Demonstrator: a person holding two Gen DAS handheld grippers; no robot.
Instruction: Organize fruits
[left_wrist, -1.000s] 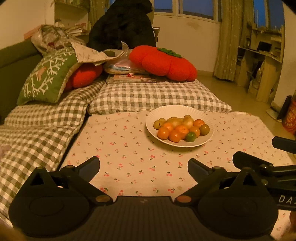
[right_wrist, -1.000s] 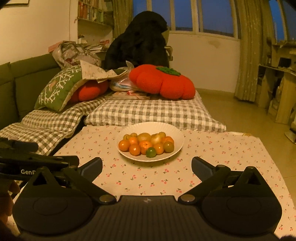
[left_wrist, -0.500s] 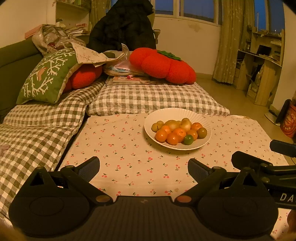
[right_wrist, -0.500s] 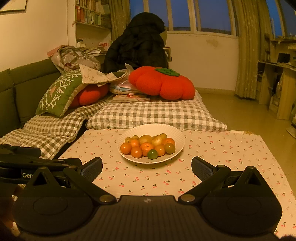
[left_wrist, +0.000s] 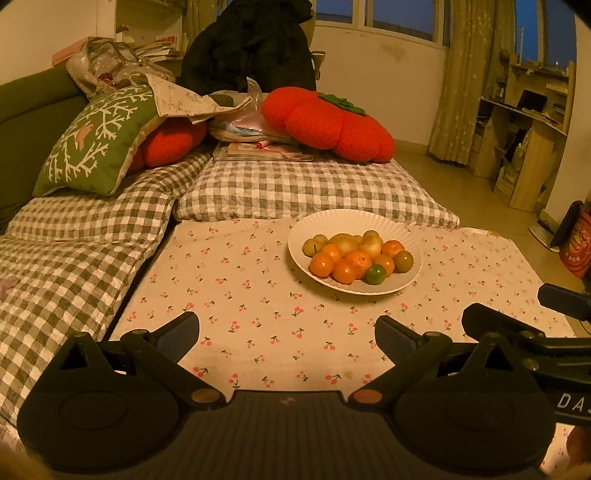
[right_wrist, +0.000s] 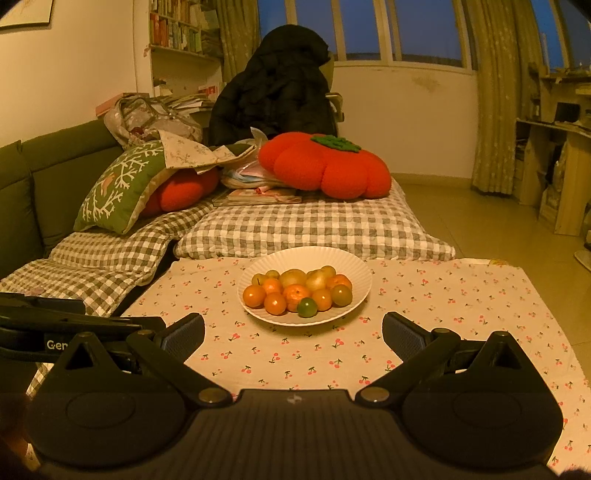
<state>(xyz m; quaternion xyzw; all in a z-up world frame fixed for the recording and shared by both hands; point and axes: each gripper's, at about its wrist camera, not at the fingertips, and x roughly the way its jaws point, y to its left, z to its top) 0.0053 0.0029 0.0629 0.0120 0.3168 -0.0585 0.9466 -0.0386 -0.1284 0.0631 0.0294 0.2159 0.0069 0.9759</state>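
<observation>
Orange, yellow and green fruits (right_wrist: 300, 291) sit heaped together on a white plate (right_wrist: 354, 269) near the far edge of my cherry-print surface (right_wrist: 443, 314). I hold both left tongs (left_wrist: 287, 334) and right tongs (right_wrist: 293, 334) spread wide, grasping nothing, squared toward the plate from the near edge.

White letters "DA" are showing on the right gripper's (left_wrist: 532, 332) black body at the lower right edge of the left wrist view, cut off by the frame. "Gen" is showing on the left gripper's (right_wrist: 74, 325) body at lower left of the right wrist view, partly hidden.
</observation>
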